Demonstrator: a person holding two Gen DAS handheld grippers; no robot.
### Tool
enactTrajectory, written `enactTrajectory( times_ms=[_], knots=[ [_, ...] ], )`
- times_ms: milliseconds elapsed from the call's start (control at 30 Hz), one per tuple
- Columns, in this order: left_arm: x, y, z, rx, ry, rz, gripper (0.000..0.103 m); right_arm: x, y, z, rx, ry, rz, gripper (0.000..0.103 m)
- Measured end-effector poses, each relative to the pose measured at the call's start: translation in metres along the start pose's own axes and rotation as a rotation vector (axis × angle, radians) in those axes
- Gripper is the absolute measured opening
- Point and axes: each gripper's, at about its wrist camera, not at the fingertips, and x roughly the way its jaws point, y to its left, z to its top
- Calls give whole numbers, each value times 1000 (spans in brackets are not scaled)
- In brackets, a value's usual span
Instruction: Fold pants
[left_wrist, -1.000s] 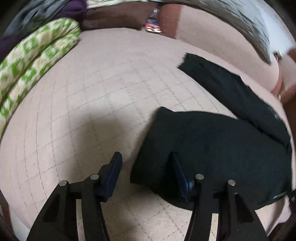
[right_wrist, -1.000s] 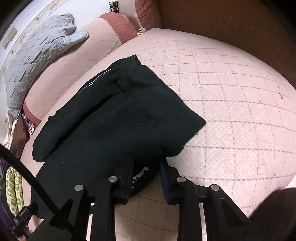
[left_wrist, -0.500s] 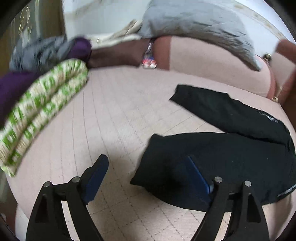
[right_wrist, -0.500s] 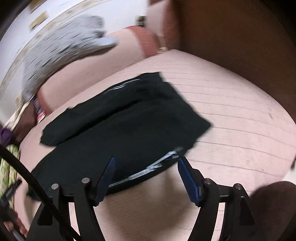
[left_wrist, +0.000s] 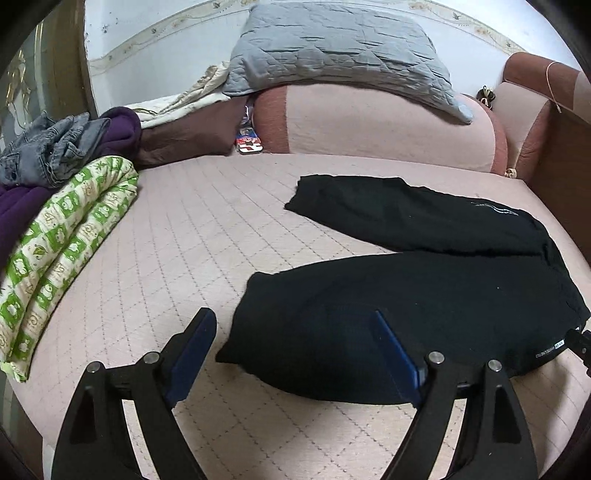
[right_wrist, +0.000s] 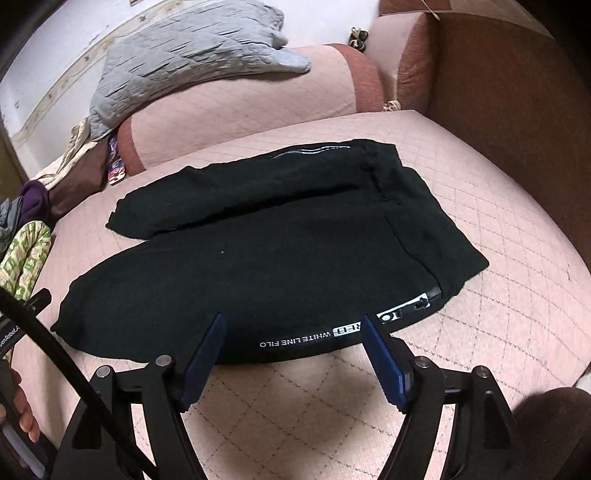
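Note:
Black pants (left_wrist: 424, 291) lie flat on the pink quilted bed, legs spread apart and pointing left, waist at the right. In the right wrist view the pants (right_wrist: 277, 243) show a white-lettered stripe along the near edge. My left gripper (left_wrist: 295, 332) is open and empty, held above the near leg's cuff. My right gripper (right_wrist: 291, 334) is open and empty, just in front of the near edge of the pants by the lettering. Neither touches the cloth.
A green-and-white folded blanket (left_wrist: 62, 236), purple cloth (left_wrist: 122, 125) and grey jeans (left_wrist: 48, 147) lie at the left. A grey quilted pillow (left_wrist: 332, 48) rests on a pink bolster (left_wrist: 369, 122) at the back. A brown headboard (right_wrist: 517, 103) stands at the right.
Both grippers have lifted and pulled back from the pants. The right gripper, which was nearly closed at the pants' near edge, has opened wide and let go. The left gripper has opened wider.

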Motion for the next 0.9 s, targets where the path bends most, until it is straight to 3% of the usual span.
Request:
enactTrajectory(
  times_ms=[900],
  knots=[
    [33,3,-9,-53,150,-89,85,30,-3,-3,9,64,18,81]
  ],
)
